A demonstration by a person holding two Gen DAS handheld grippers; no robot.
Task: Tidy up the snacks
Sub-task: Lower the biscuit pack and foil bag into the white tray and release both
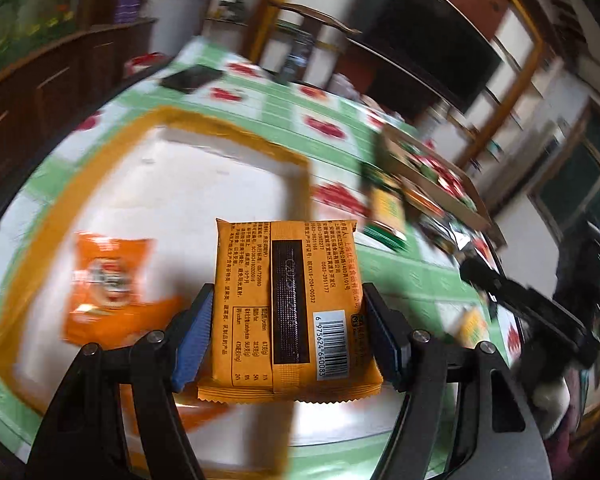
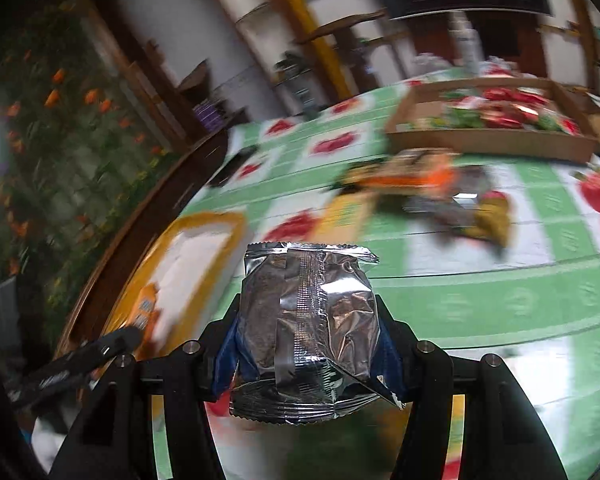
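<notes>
In the left wrist view, my left gripper (image 1: pixel 288 292) is shut on an orange snack packet (image 1: pixel 284 320) with its barcode side up, the blue pads pressing on its two long edges. It hangs over a white tray with a yellow rim (image 1: pixel 188 184). Another orange packet (image 1: pixel 108 280) lies in that tray. In the right wrist view, my right gripper (image 2: pixel 308 304) is shut on a silver foil packet (image 2: pixel 308 320), seam side up, above the green checked tablecloth (image 2: pixel 480 304). The tray (image 2: pixel 196 256) is to its left.
A cardboard box (image 2: pixel 488 142) with several red and green packets stands at the back right. A loose pile of snacks (image 2: pixel 420 180) lies in front of it. A flat black object (image 1: pixel 190 78) rests near the far table edge. Dark wooden cabinets line the left.
</notes>
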